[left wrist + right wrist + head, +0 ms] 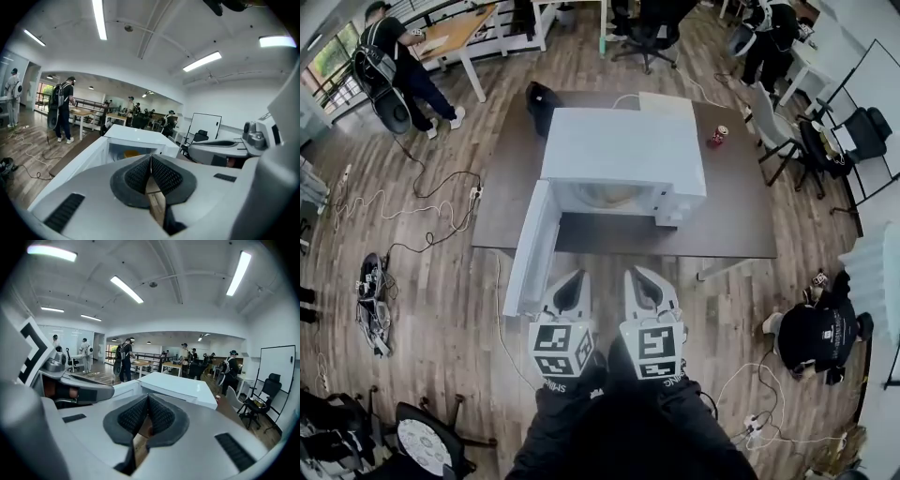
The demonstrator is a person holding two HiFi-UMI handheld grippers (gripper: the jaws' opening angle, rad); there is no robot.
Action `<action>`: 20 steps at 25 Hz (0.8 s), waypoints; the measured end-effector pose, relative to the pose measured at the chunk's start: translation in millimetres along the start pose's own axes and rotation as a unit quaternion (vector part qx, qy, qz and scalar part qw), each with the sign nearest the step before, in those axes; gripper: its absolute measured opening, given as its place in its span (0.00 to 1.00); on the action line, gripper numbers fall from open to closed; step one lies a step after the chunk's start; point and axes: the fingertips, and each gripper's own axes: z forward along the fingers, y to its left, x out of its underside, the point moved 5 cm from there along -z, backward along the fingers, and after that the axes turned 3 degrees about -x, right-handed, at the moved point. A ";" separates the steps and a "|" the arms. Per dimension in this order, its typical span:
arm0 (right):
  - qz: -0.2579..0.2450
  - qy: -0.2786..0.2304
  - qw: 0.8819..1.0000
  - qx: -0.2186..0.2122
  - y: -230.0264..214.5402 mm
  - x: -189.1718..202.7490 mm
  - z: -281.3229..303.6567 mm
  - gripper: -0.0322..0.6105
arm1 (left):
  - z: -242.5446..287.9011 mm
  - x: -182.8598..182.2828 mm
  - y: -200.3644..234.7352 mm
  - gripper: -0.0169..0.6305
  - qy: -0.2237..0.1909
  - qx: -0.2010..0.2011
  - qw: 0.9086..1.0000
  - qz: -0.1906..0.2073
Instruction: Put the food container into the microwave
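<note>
Head view looks down on a big room with a wood floor [412,281]. White and black cables [403,211] lie on it. In the middle stands one dark brown table [741,225]. On the table sits one white microwave [619,150]. Its one door [532,248] hangs wide open to the left. Inside the microwave lies one pale yellow round thing, the food container [605,195]. No gripper touches it. One red can [716,137] stands on the table, to the right of the microwave. One black thing [542,101] sits at the table's far left corner; I cannot tell what it is.

There are two grippers. The left gripper [574,281] and the right gripper [637,278] are side by side, just in front of the table's near edge. Both point at the microwave. In the left gripper view the two black pads [164,176] are pressed together with nothing between them. In the right gripper view its pads [161,416] are pressed together too and hold nothing.

Three people are away from the table. One person [394,56] stands far off on the left, a second person [773,42] far off on the right, and a third person [816,333] is low on the floor at the right.
</note>
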 end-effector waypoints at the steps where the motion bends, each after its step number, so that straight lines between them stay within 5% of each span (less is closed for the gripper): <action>1: 0.002 -0.007 1.000 0.003 -2.7 -5.4 -7.2 0.09 | -2.6 -7.2 -6.7 0.08 -0.007 0.005 1.000 0.004; 20: 0.031 -0.115 0.993 0.010 -67.1 -73.1 -62.6 0.09 | -1.9 -81.3 -92.9 0.08 -0.076 0.037 0.995 0.053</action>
